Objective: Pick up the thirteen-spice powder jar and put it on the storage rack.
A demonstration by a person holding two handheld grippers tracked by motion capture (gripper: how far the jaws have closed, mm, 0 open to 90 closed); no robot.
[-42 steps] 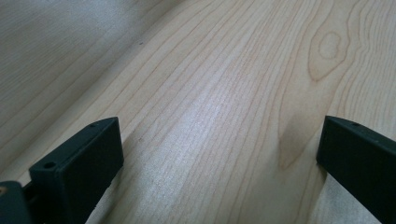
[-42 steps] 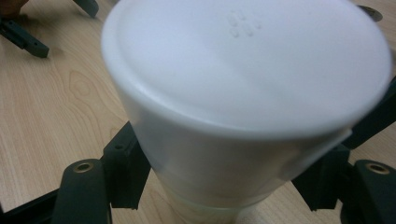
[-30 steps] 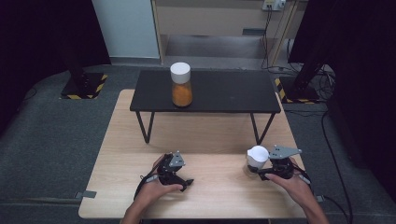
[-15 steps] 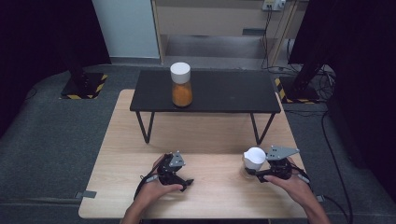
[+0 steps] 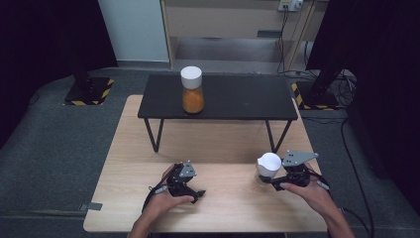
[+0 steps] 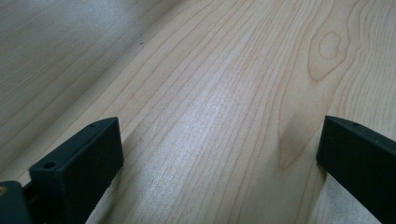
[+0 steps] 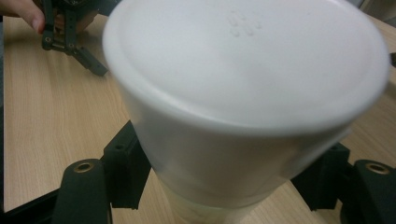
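My right gripper (image 5: 266, 177) is shut on a white-lidded jar (image 5: 269, 164) over the wooden table's front right. In the right gripper view the jar (image 7: 243, 93) looms close, and both black jaws press on its pale body below the lid, at my right gripper (image 7: 224, 189). A second jar (image 5: 191, 89), white-lidded with orange contents, stands upright on the low black table (image 5: 237, 101) at the back. My left gripper (image 5: 194, 191) rests at the front left of the wooden table (image 5: 223, 139). My left gripper (image 6: 219, 158) is open, with bare wood between its jaws.
The low black table stands on thin legs across the back of the wooden table. A yellow-and-black striped base (image 5: 89, 91) sits on the floor at the left, and cables (image 5: 341, 87) lie at the right. My left hand's gripper (image 7: 70, 32) shows far off in the right gripper view.
My right gripper has shifted slightly to the left with the white-lidded jar in it. The left gripper has stayed where it was.
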